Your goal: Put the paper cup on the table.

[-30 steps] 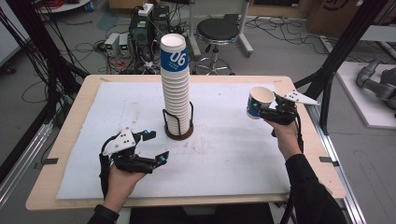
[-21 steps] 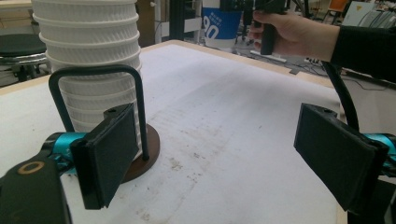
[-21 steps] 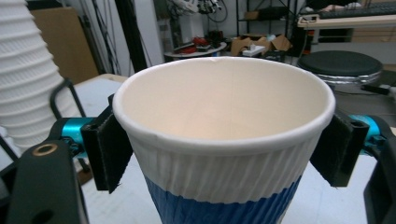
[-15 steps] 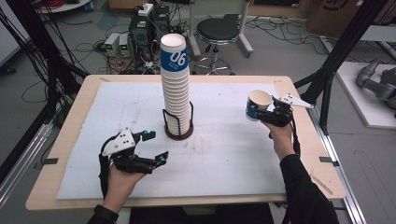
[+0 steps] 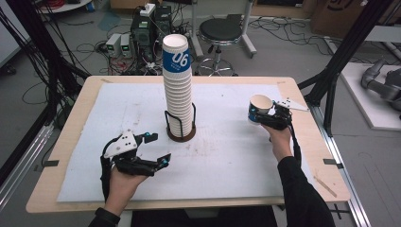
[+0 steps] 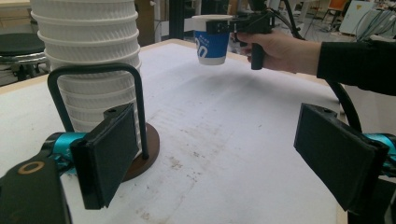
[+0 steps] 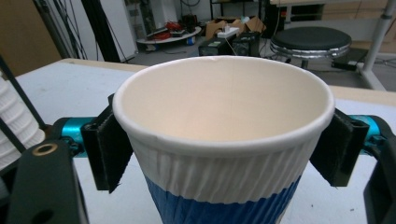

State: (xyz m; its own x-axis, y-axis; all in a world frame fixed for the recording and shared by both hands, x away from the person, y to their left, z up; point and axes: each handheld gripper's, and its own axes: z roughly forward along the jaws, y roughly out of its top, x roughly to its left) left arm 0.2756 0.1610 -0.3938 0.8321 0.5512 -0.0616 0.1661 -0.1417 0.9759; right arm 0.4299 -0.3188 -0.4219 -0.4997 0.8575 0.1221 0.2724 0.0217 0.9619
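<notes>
right gripper [image 5: 263, 115]: clamped on a cup [image 5: 259, 109], jaws on opposite sides just under the rim; held upright above the table's right side, off the surface. In its own view the cup [image 7: 223, 140] sits between both jaws, mouth up, inside empty, white ribbed upper band, blue below.
left gripper [image 5: 153, 149]: jaws spread wide, nothing between them; low over the mat at front left, pointing toward the stack. Its own view shows both black pads apart, with the mat between.
stack [image 5: 178, 92]: tall column of nested white cups, top one with a blue band marked 06; upright in a black wire holder [image 5: 180, 124] on a round dark base, centre of the table. Well apart from the held cup, near the left gripper.
mat [image 5: 227, 161]: white sheet covering most of the table [image 5: 326, 179], scuffed and stained around the holder.
behind table: black stool [image 5: 221, 33], electronics boxes and loose cables on the floor.
</notes>
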